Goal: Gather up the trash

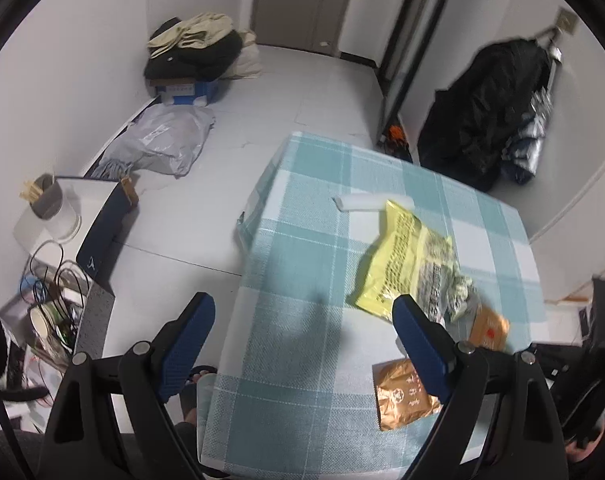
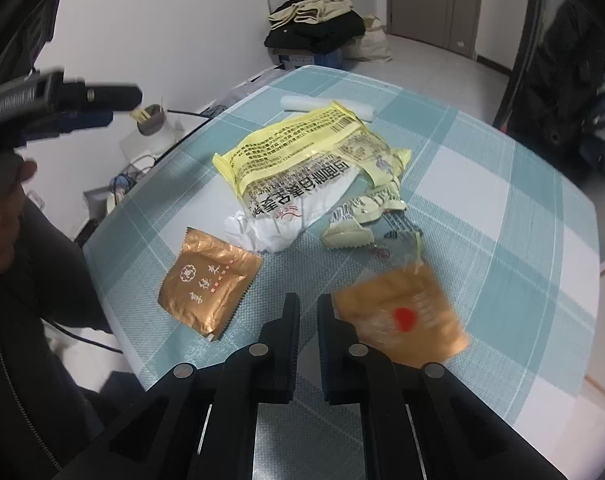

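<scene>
Trash lies on a table with a teal checked cloth [image 2: 482,168]. A torn yellow wrapper [image 2: 302,156] lies in the middle, also seen in the left wrist view [image 1: 398,256]. A gold foil packet [image 2: 208,284] lies near the front left, also in the left wrist view [image 1: 402,396]. An orange packet with a red dot [image 2: 402,316] lies just right of my right gripper [image 2: 308,304], whose jaws are nearly together with nothing between them. A white roll [image 2: 326,105] lies behind the yellow wrapper. My left gripper [image 1: 302,312] is open and empty above the table's left edge.
Small torn wrapper scraps [image 2: 350,232] and crumpled white plastic [image 2: 258,232] lie by the yellow wrapper. On the floor left of the table are a box of clutter [image 1: 58,312], a grey cup on a white box [image 1: 46,200], a plastic bag [image 1: 162,140] and piled clothes [image 1: 194,48].
</scene>
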{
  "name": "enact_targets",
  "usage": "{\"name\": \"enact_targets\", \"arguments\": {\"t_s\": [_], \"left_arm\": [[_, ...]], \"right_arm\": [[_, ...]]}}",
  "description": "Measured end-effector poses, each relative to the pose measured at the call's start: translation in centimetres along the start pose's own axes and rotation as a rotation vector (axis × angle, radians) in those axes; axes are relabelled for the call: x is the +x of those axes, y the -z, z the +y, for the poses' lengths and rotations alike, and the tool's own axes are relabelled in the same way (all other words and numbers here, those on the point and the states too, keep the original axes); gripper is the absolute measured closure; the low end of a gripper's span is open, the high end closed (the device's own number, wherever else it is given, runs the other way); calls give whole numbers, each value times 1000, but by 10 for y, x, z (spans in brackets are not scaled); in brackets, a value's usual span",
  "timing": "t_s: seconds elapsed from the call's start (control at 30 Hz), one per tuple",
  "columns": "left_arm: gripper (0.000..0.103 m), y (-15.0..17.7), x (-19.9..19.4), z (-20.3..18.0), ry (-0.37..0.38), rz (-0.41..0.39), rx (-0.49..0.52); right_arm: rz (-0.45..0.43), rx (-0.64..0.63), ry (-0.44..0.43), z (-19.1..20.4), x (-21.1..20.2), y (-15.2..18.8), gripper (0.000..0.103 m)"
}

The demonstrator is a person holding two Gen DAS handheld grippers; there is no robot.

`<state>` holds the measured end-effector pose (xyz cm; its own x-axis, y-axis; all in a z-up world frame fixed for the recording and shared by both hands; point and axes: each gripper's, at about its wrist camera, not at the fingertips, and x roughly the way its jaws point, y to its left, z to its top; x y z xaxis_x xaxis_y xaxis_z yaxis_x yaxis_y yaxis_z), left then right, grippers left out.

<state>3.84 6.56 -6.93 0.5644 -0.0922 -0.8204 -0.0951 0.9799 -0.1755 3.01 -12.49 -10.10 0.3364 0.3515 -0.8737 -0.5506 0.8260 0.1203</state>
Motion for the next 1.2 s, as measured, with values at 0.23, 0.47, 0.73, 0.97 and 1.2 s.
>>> {"name": "enact_targets", "arguments": {"t_s": [0.23, 0.47, 0.73, 0.97, 1.2], "left_arm": [[15, 10, 10, -9, 20, 69, 54], [15, 11, 20, -6, 0, 130, 19], [15, 6, 22, -3, 24, 136, -35], [15, 8, 24, 4, 21, 147, -41], [15, 8, 23, 8, 24, 147, -53]], "right_arm": [[-75, 56, -46, -10, -22, -4, 100], [-21, 132, 42, -48, -28, 5, 43], [61, 51, 114, -52, -8, 22, 34], [70, -44, 153, -35, 8, 15, 34], [52, -55, 150, -30, 10, 12, 55]]}}
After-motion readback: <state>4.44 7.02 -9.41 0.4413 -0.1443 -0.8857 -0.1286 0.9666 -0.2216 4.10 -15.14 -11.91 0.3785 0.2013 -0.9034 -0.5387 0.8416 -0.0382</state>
